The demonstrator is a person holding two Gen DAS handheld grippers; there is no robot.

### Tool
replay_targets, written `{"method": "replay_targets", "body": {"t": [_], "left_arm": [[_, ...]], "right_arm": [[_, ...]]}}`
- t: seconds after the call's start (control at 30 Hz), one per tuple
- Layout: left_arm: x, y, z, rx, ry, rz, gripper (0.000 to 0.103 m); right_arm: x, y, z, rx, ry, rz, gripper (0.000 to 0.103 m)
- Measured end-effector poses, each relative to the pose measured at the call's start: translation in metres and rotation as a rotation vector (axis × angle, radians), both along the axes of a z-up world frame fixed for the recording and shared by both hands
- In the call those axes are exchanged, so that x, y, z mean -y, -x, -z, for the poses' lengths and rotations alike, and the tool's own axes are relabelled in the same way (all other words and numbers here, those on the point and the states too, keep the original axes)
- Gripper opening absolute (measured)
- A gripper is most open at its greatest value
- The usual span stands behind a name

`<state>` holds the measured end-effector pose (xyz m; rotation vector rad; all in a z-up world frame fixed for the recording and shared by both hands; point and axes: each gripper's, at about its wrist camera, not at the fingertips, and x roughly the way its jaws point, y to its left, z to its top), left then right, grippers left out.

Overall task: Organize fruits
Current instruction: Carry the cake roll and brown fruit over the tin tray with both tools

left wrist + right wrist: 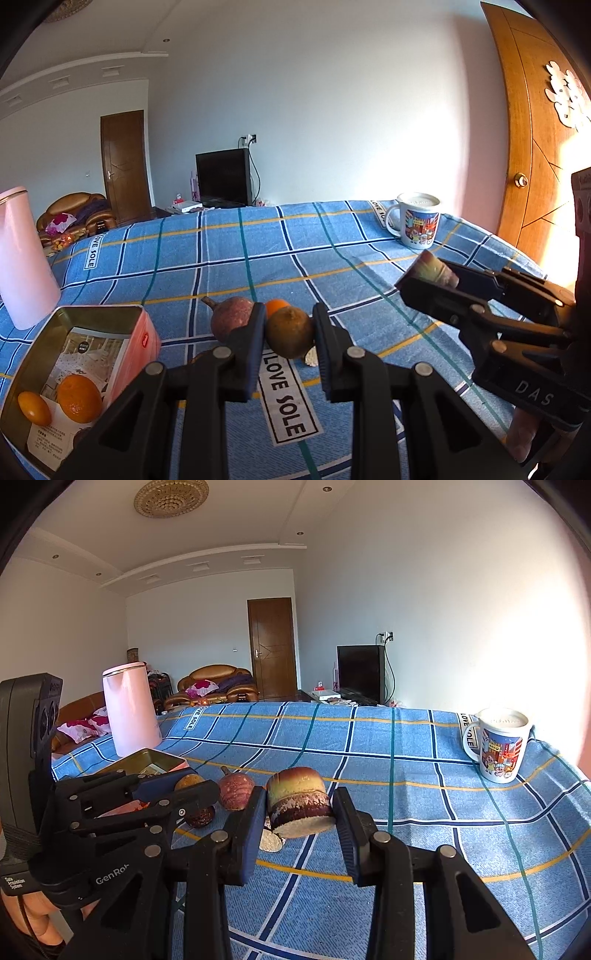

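Note:
My left gripper (290,334) is shut on a brown round fruit (290,336), held just above the blue checked cloth. A purple fruit with a stem (231,319) and a small orange (277,307) lie just behind it. The pink tin box (79,373) at the left holds two oranges (79,398). My right gripper (300,808) is shut on a cut chunk of sugarcane (300,801), held above the cloth; it shows at the right of the left wrist view (432,273). A pale piece (271,840) lies under it.
A pink kettle (129,709) stands at the far left behind the tin. A cartoon-printed mug (498,744) stands at the far right corner. The table's right edge runs beside a wooden door (535,147).

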<state>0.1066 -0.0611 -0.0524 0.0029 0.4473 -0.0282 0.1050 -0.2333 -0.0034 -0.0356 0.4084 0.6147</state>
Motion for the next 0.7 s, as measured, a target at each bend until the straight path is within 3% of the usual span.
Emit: {"method": "replay_targets", "body": {"t": [0.4, 0.7], "left_arm": [[-0.022, 0.018, -0.003, 0.032, 0.01, -0.029, 0.027], [-0.072, 0.037, -0.007, 0.029, 0.041, -0.118, 0.027]], "right_arm": [[-0.014, 0.007, -0.001, 0.011, 0.014, -0.018, 0.039], [-0.063, 0.013, -0.004, -0.017, 0.021, -0.129, 0.039]]}}
